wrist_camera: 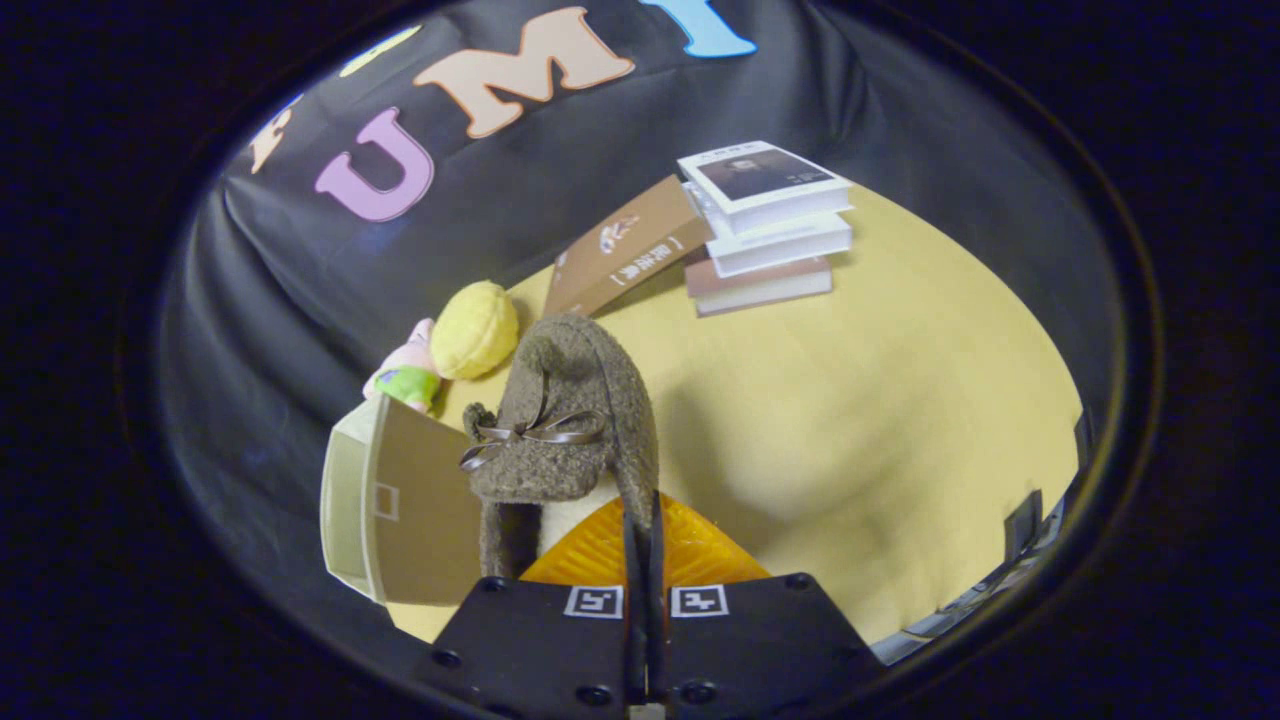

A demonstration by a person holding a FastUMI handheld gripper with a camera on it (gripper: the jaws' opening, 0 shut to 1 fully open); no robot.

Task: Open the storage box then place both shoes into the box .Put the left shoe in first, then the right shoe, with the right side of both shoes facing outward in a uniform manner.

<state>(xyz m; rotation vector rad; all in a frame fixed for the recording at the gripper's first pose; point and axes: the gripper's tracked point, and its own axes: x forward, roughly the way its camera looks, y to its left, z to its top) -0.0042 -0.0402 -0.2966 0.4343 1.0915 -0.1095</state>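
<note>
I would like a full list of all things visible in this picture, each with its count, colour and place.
fuzzy brown-grey slipper with ribbon bow: one, brown-grey, held up between the claw's fingers, toe pointing away.
beige storage box with open door: one, beige, left of the slipper, on the table's near edge.
round yellow plush toy: one, yellow, beyond the box.
pink and green plush toy: one, pink and green, beside the yellow plush toy.
leaning brown book: one, brown, propped against the book stack.
stack of books: three books, white and brown covers, far side of the table.
yellow tablecloth: one, yellow, covering the table.
claw: one, closed on the slipper's edge.
</note>
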